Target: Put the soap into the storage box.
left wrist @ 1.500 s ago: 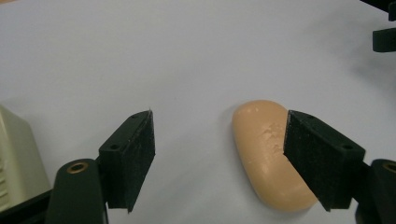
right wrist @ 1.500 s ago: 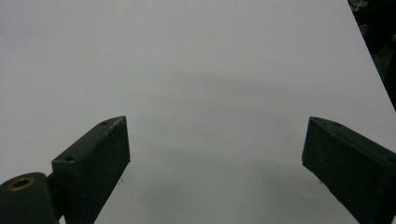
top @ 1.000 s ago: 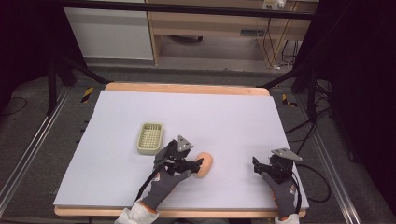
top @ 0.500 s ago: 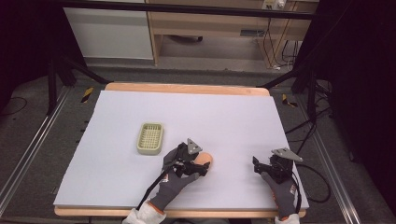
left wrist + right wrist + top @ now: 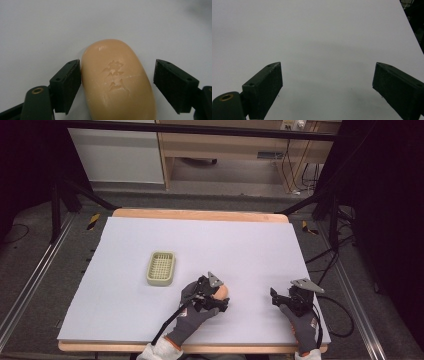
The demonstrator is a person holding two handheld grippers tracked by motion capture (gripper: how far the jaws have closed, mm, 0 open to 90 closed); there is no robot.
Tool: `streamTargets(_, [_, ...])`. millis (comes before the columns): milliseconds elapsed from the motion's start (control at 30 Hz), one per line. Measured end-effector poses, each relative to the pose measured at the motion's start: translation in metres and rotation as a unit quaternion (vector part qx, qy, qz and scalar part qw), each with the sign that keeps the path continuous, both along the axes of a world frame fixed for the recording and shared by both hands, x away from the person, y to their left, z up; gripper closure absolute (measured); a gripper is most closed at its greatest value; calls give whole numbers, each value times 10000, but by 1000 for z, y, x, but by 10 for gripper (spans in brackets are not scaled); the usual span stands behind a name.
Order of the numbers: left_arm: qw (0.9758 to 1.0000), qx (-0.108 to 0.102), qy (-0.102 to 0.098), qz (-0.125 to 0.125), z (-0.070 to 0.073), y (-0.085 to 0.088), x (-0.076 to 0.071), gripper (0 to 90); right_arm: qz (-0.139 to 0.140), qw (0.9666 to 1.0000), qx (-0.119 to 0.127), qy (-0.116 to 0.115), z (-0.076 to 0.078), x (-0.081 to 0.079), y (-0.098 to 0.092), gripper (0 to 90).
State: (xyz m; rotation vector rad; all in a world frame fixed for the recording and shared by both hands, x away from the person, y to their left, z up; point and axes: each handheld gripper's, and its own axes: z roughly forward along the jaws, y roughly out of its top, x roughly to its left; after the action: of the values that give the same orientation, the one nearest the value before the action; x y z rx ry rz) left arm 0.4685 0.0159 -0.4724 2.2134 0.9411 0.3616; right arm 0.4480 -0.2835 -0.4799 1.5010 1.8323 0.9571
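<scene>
On the white worktop (image 5: 130,270), the left hand-held gripper (image 5: 117,75) straddles an orange soap bar (image 5: 117,80), jaws parted, one pad touching it. The right hand-held gripper (image 5: 327,87) gapes wide, empty. A soap dish (image 5: 161,268) lies nearby.

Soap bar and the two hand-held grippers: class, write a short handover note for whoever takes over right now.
Left hand-held gripper: open around the soap bar; one jaw touches its side, the other stands apart. Not yet clamped.
Right hand-held gripper: open, nothing between its jaws, over bare table.
Soap lies on the table, right of the soap dish, which has nothing in it.
Left to do: probably close on the soap, lift it and set it in the dish.
</scene>
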Motion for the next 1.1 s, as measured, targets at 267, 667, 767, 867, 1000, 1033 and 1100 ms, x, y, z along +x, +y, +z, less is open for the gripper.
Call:
streamTargets(267, [9999, 20, 101, 108, -5, 0, 2, 251, 5, 10000, -17, 17, 0, 0, 0, 95])
streamTargets(667, [9999, 76, 109, 70, -4, 1, 1, 284, -14, 10000, -40, 82, -2, 1, 0, 90])
streamTargets(767, [9999, 75, 118, 92, -4, 2, 1, 293, -31, 10000, -17, 73, -2, 1, 1, 88])
streamTargets(867, [9998, 61, 140, 84, -4, 2, 2, 302, -39, 10000, -19, 67, -2, 2, -1, 84])
streamTargets(1000, [9998, 77, 166, 55, -3, 2, 3, 307, -17, 10000, -38, 81, -2, 2, 0, 83])
streamTargets(1033, [9998, 76, 161, 51, -3, 3, 3, 308, -16, 10000, -33, 80, -2, 2, 0, 83])
streamTargets(1100, [9998, 70, 156, 42, -3, 3, 3, 309, -15, 10000, -30, 79, -2, 2, 0, 83])
